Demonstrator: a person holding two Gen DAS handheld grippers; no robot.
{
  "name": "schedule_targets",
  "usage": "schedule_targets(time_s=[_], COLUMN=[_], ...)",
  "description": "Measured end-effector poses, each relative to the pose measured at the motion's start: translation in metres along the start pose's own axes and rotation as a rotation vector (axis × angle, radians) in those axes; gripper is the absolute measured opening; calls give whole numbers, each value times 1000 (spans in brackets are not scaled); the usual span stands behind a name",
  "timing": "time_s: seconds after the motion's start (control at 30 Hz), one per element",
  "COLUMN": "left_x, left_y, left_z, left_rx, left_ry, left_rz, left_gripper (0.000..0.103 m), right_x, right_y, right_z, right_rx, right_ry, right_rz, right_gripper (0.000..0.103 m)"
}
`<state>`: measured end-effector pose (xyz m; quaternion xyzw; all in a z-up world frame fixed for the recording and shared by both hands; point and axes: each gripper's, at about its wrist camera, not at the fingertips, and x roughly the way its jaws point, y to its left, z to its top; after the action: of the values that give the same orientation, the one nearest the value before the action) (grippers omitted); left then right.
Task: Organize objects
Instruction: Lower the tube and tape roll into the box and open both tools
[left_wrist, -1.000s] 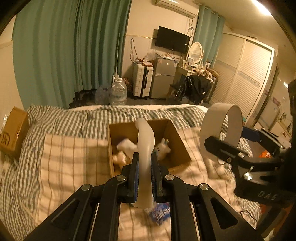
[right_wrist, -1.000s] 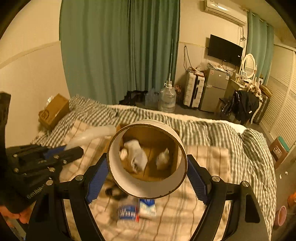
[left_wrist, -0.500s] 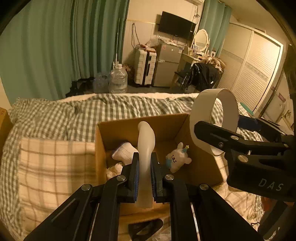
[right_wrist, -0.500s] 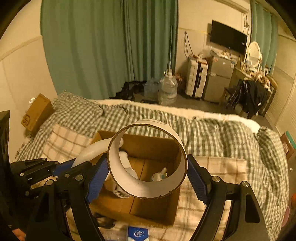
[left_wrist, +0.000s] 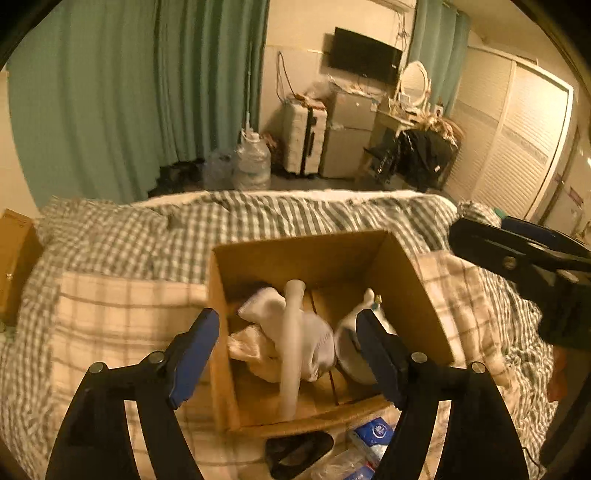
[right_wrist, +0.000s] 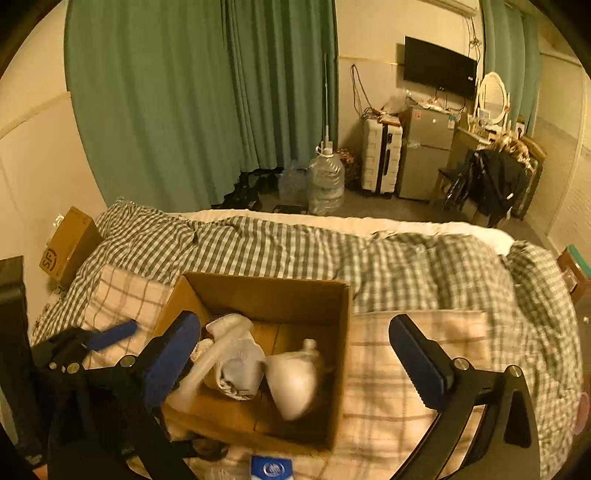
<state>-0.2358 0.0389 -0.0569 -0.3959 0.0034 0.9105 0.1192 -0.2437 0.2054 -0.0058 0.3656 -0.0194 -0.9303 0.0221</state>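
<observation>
An open cardboard box sits on the bed. Inside lie a white shoehorn, a white sock, a wide white tape ring, blurred as if moving, and a small plush toy. My left gripper is open and empty, just above the box's near side. My right gripper is open and empty above the box.
The bed has a green checked duvet and a beige plaid blanket. Blue packets and a dark object lie in front of the box. A second cardboard box is at far left.
Both grippers have opened. The shoehorn left the left gripper and the tape ring left the right gripper; both now lie in the box. Both grippers moved closer over the box.
</observation>
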Motion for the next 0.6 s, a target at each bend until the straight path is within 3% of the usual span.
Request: schedule_targets(time_s=[0.1,0.17,0.27,0.6], left_x=[-25,-47,-80,-159], left_y=[2,3,5,16], left_z=[3,3,0,-35], left_rx=[-7,-13,-22,-52], left_ry=[-9,-31,-78,-159], left_rz=[19,29,40,73], left_gripper=[80,87,89,95], right_x=[-33,-54,-92,-177], right_y=[-2,-1,1,15], right_z=[2,1,-5,-43], right_rx=[-10,-11,-17,-5], right_ry=[-23,-40,-67,-122], right_rz=[-14,-25,-42,-82], right_gripper=[103,103,103,103])
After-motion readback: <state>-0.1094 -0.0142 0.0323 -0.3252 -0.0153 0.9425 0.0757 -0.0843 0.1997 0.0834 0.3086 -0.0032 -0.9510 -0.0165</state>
